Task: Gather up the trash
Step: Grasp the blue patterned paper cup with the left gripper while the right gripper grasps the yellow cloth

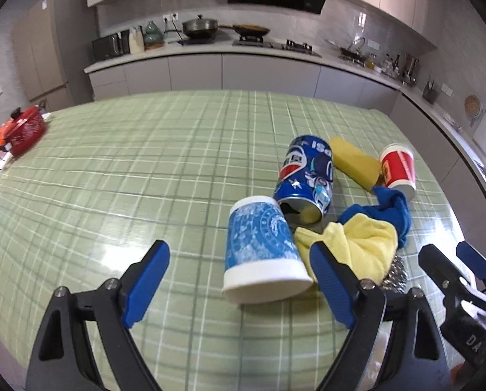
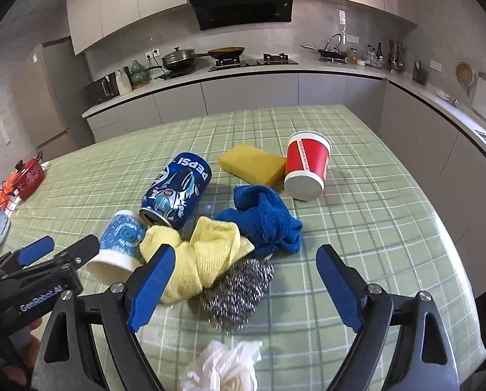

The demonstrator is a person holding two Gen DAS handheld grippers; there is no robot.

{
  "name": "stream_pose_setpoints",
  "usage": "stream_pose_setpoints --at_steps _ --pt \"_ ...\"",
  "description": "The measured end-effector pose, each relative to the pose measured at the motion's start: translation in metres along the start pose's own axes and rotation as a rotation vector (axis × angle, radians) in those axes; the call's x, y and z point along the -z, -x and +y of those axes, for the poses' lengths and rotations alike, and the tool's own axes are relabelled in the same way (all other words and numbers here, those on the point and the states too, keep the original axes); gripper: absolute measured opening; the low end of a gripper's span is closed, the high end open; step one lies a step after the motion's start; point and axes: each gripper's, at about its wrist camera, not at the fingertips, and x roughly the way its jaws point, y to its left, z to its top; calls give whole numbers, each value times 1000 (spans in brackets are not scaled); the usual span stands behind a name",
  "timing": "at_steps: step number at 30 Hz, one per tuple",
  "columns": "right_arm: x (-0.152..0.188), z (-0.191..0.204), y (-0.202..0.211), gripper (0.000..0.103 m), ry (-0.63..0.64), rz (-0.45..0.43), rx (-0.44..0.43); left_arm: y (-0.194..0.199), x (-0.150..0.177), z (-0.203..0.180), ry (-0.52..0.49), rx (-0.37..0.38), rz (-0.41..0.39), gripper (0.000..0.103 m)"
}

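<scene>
Left wrist view, steel scourer (image 1: 393, 277) mostly hidden behind yellow cloth (image 1: 366, 244)

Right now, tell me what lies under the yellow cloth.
The yellow cloth drapes over a steel wool scrubber, whose near part sticks out. One edge overlaps the blue cloth. Whatever else sits beneath is covered.

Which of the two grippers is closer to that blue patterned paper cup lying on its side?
Left. The left gripper has the blue paper cup lying just ahead between its open fingers; the right gripper faces the steel wool scrubber, cup off to its left.
</scene>
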Motion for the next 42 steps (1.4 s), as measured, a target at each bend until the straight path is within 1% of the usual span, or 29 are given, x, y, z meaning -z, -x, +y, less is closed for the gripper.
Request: stream_pose_setpoints --at_steps 5,9,11,13,14,15,16,17,19,21,23,24,25,26,27,28,29,32,35,42 --pt "-3 0 -20 90 -8 26 -1 -26 -4 -4 -9 8 52 89" --pt "-4 -1 -32 90 -15 51 -5 -38 -2 -1 -8 28 88 89" --pt "-4 3 -40 90 -8 66 -10 -42 -1 0 -11 25 96 89" --pt "-2 7 -47 90 2 82 -18 -45 -1 5 -6 38 103 88" --pt "-1 9 -50 90 4 88 -22 -45 0 8 2 48 100 86" --pt "0 11 -53 90 6 96 -27 -47 0 10 8 56 98 79" --pt "1 13 -56 90 9 105 -35 -47 1 13 12 64 99 68" --pt "1 15 -59 90 12 113 -41 -48 1 17 22 82 104 68" --pt "3 18 -63 89 17 122 -48 -45 2 22 35 99 89 64" --pt "3 22 -68 83 20 136 -62 -41 2 25 32 113 78 61" --pt "5 26 -72 69 25 145 -77 -39 3 26 28 121 68 58" --pt "5 27 -72 66 31 144 -76 -38 4 27 29 125 65 57" --pt "5 30 -73 56 38 143 -82 -37 3 28 32 129 62 56" --pt "5 31 -73 44 42 142 -92 -36 3 28 31 133 59 55" --pt "5 33 -73 38 48 140 -95 -36 4 28 29 136 58 54" --pt "6 35 -73 26 59 139 -101 -36 4 28 30 139 56 54" --pt "6 37 -73 21 67 141 -104 -36 3 29 33 143 54 53" --pt "7 37 -70 13 62 129 -123 -34 3 31 46 154 51 51" --pt "5 35 -61 10 49 100 -142 -30 3 32 50 163 43 50" --pt "-4 30 -36 10 32 37 -169 -8 3 30 56 170 0 50"
